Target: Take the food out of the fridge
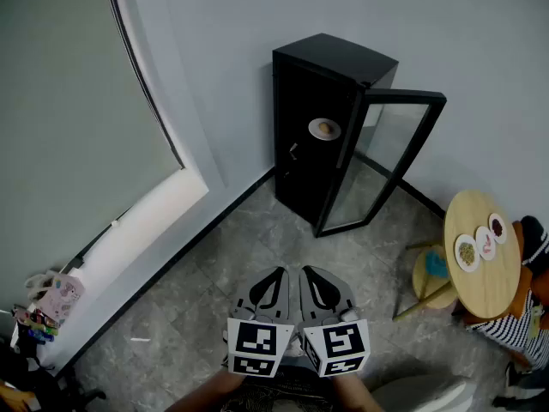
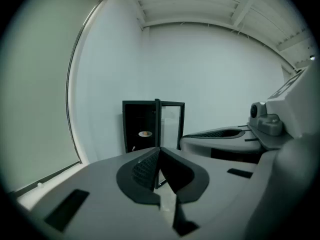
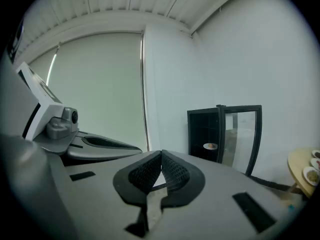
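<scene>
Food [image 1: 324, 129], a brownish lump on a small white plate, sits on a shelf inside the black fridge [image 1: 336, 58], upper centre of the head view, not yet taken out. The fridge stands against the pale wall, with its glass door [image 1: 390, 157] swung open toward the right of frame. The left tool [image 1: 276, 275] and right tool [image 1: 310, 273] sit side by side at bottom centre, well apart from the fridge and both aimed toward it; only open floor [image 1: 214, 290] lies between. The left tool is clenched, tips meeting on nothing. The right tool is likewise closed tip to tip and empty. Each carries a marker cube at its rear, and forearms just show at the bottom edge. At the right of frame is a round wooden worktop [image 1: 485, 286] with three small plates [image 1: 467, 252] of mixed bits near its upper edge. A low wooden stool [image 1: 425, 281] with something blue on it stands just beside the worktop, to its left. A person in a striped top [image 1: 515, 333] is in the lower right corner, partly cut off. At the left of frame is a big window with a grey blind [image 1: 69, 118] drawn and a white sill [image 1: 137, 221] below it. A bag and coloured clutter [image 1: 51, 303] sit at lower left. The floor is grey marbled tile, with dark skirting along the walls. The gripper views show a white ribbed ceiling.
</scene>
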`<state>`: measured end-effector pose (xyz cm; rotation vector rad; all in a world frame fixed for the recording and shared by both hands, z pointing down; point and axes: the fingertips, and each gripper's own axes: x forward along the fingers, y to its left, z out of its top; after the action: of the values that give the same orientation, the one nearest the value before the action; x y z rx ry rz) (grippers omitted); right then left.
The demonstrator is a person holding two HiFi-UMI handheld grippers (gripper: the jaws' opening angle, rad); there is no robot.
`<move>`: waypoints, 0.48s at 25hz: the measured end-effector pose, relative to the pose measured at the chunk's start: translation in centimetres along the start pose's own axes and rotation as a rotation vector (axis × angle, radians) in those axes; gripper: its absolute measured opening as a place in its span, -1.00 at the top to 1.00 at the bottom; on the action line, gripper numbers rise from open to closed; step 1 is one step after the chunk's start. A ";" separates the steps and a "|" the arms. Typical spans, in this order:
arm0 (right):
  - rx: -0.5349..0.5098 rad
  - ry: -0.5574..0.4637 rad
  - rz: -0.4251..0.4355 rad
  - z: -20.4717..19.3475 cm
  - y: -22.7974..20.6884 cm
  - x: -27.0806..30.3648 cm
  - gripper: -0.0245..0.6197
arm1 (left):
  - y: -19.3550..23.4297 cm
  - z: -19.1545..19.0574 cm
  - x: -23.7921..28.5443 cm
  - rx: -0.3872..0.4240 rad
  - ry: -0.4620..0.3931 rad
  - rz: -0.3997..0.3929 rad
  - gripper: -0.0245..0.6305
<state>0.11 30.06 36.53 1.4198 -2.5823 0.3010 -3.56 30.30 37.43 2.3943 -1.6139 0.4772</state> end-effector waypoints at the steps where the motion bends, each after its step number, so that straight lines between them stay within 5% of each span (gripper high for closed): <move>1: -0.002 0.002 -0.005 0.1 -0.4 0.1 0.86 | -0.1 0.1 0.3 0.001 0.000 0.000 0.89; 12: 0.001 0.007 0.012 -0.4 -2.7 0.7 0.86 | -0.9 0.3 2.7 -0.012 0.021 0.010 0.89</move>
<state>2.04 28.23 37.31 1.4012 -2.5869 0.3085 -1.77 28.22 38.18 2.3659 -1.6157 0.4906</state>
